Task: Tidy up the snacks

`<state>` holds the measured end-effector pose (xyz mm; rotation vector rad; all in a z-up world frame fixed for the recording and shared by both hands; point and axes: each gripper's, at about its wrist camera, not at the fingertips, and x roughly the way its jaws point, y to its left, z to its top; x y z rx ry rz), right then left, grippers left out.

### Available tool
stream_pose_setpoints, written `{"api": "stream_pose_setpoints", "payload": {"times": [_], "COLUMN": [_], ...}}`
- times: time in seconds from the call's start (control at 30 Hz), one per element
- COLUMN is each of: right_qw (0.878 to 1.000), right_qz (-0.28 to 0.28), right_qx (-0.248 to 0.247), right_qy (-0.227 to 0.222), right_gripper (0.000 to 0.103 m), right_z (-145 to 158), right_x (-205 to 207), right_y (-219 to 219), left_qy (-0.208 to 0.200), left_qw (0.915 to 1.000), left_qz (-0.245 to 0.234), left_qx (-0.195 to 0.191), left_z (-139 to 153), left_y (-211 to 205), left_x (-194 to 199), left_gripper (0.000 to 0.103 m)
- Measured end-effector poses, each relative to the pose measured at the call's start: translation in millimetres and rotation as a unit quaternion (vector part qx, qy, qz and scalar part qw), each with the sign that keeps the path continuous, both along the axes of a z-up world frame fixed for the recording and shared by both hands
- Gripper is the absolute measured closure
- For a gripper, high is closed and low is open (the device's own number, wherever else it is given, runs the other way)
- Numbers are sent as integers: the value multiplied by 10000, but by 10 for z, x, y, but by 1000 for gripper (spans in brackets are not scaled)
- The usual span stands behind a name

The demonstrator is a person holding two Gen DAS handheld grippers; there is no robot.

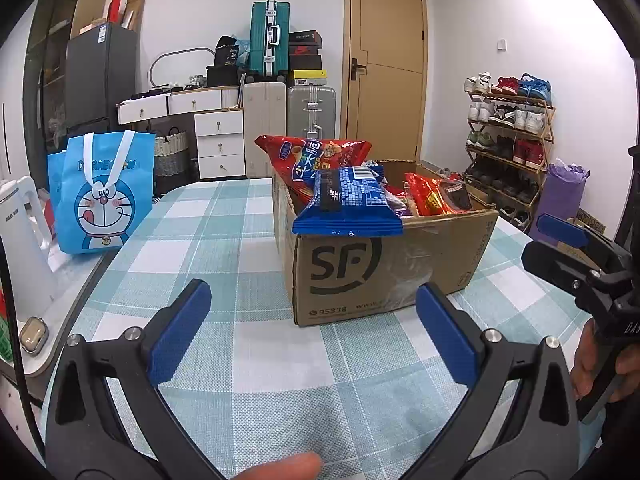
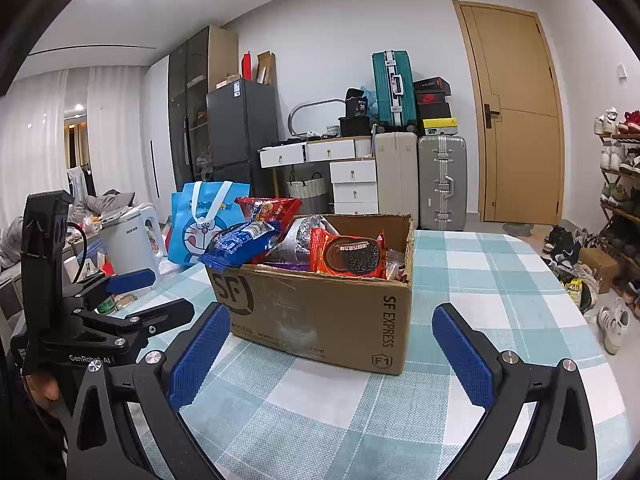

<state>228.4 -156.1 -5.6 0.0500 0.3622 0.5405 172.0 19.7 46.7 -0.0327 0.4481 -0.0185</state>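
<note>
Snacks piled in the cardboard box (image 1: 360, 276) on the checked tablecloth (image 1: 224, 248); left gripper (image 1: 314, 332) and right gripper (image 2: 330, 354) both spread wide, empty, just short of it.

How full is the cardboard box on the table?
Overfull: the cardboard box has snack packets heaped above its rim, and a blue packet overhangs one corner.

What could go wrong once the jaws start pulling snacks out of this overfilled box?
The blue snack packet overhangs the near edge of the cardboard box, so a nudge may tip it onto the table. The big red bag leans loosely on top and could slide off. The snacks are packed tightly, so lifting one might drag its neighbours.
</note>
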Motion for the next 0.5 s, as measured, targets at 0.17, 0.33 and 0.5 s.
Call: {"api": "stream_pose_setpoints", "payload": {"times": [0.17,0.33,0.5], "right_qw": [10000,10000,10000], "right_qz": [3,-5,-3], "right_qx": [0,5,10], "right_qy": [-3,3,8], "right_gripper": [0,0,0], "right_z": [-1,2,4], "right_x": [0,-3,-3], "right_y": [0,-7,-8], "left_qy": [-9,-7,-9], "left_qw": [10000,10000,10000], "left_qz": [-4,-17,-13], "left_qx": [1,14,15], "left_z": [0,3,1], "left_y": [-2,-10,-11], "left_x": [1,2,2], "left_gripper": [1,1,1]}}
